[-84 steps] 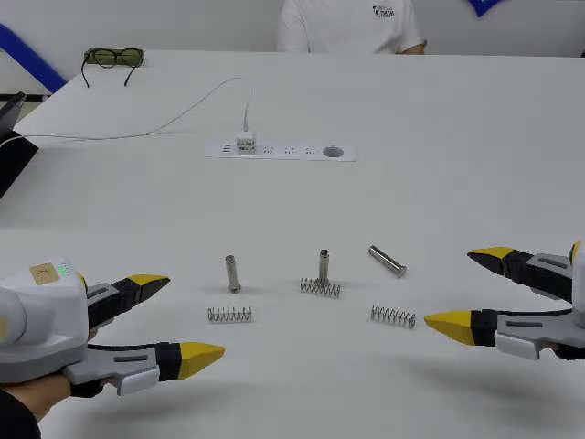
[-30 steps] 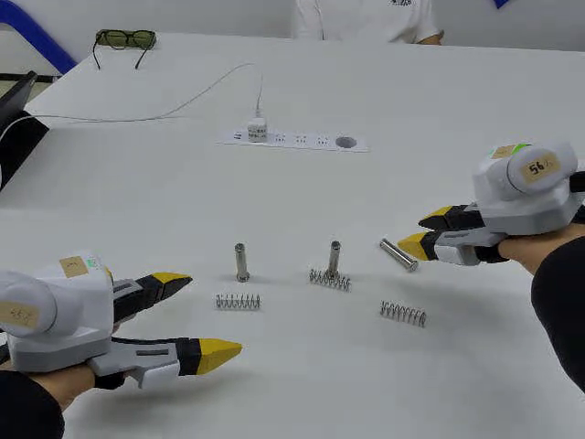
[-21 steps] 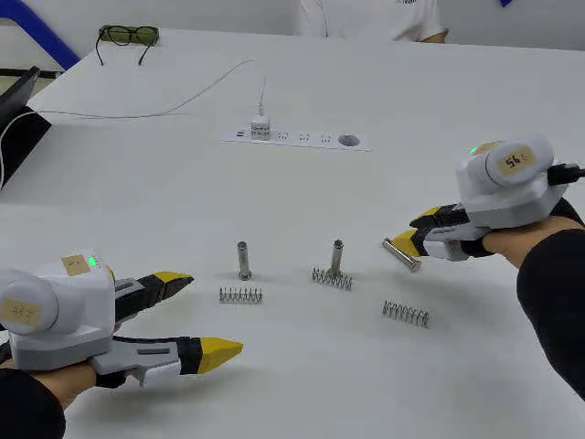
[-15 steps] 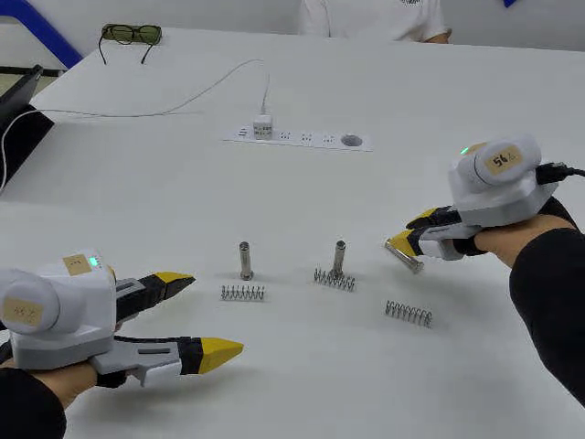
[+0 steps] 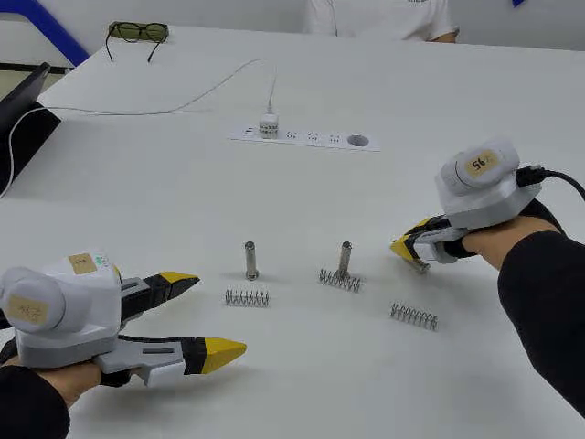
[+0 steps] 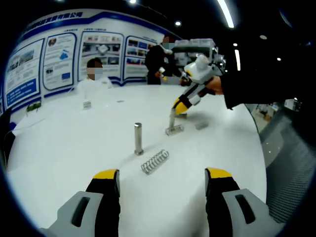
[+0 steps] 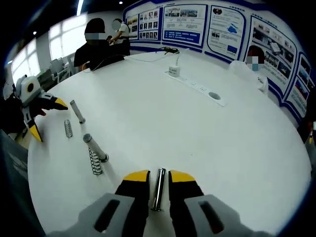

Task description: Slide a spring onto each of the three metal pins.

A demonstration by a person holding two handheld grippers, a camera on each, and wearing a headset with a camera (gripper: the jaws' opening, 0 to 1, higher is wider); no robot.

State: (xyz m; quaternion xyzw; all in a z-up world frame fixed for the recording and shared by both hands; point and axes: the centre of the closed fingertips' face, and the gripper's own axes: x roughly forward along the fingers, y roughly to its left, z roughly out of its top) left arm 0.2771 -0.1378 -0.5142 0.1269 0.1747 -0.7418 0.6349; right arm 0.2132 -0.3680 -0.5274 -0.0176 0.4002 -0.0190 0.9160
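White counter [image 5: 475, 101] spreads wide around the work, with wall posters behind it in both gripper views. At its right side the right claw [image 5: 403, 249] is lowered with both yellow tips drawn in about the lying pin [image 7: 159, 186]. The pin rests flat between them, lengthwise along the jaws. A thin gap seems to show on each side, so whether the tips already pinch it cannot be told. That low, straddling pose suits lifting the pin to stand it up or hold it for a spring.

Near it the right spring [image 5: 413, 316] lies loose. Further left the middle pin [image 5: 345, 258] stands upright, with the middle spring [image 5: 340, 280] on its side at the pin's foot. Beyond that the left pin [image 5: 249, 260] also stands upright, the left spring [image 5: 247, 298] just in front of it. No spring is on a pin yet.

The left claw [image 5: 216, 313] hovers released, jaws wide, aimed at that left pair, probably in wait. In the head view the right claw covers nearly all of the lying pin, and the springs' ends are too fine to read.
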